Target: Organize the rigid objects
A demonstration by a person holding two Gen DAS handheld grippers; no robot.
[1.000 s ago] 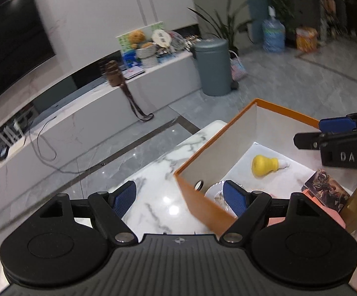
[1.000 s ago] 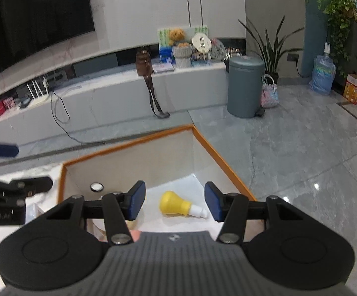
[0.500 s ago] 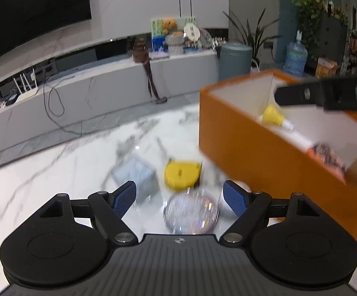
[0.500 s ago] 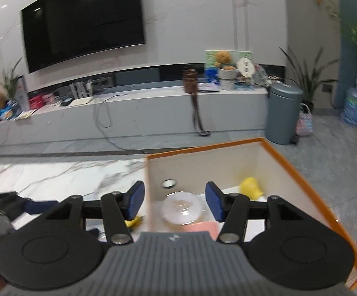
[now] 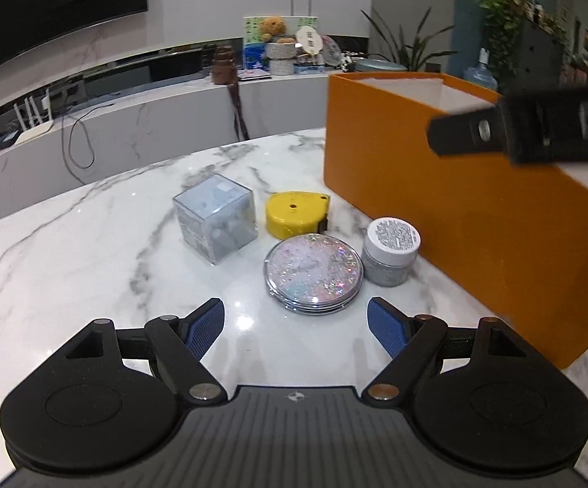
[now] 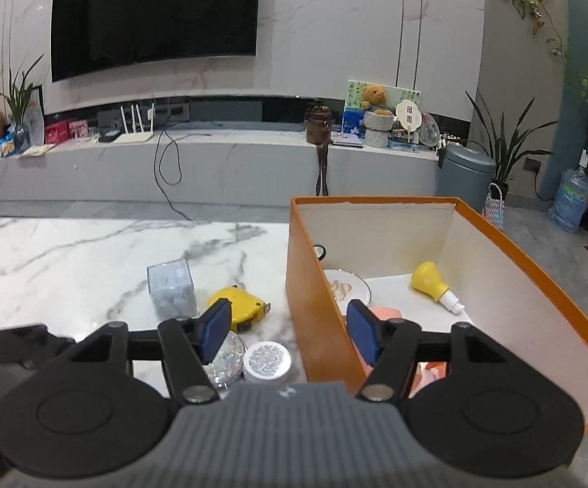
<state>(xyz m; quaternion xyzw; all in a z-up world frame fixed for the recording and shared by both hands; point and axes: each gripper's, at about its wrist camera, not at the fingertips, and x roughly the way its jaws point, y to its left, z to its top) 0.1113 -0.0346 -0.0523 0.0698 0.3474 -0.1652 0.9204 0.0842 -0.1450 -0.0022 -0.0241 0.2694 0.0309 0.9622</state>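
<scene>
Glitter compact [image 5: 312, 273]: round and flat on the marble bench [image 5: 70, 268], right in front of my left hand-held gripper [image 5: 295, 322], nothing touching it.
Silver jar [image 5: 391, 251]: upright with a white printed lid, just beside the compact on its right, close to the orange wall.
Yellow tape measure [image 5: 296, 213]: lying behind the compact, near the box corner.
Clear cube [image 5: 215, 217]: see-through box with grey bits inside, left of the tape measure, apart from it.
Orange box [image 5: 456, 211]: open top, white inside, standing on the bench to the right of all four.
Inside the box: yellow bulb-shaped piece [image 6: 430, 279] near the far corner, white round disc [image 6: 347, 288] by the left wall, something pink under my right fingers, hard to make out.
My left hand-held gripper: jaws wide apart, empty, low over the bench.
My right hand-held gripper [image 6: 290, 330]: jaws opening, holding nothing, hovering astride the box's left wall.
In the way: that orange wall sits between my right pads; the jar crowds the compact's right edge.
</scene>
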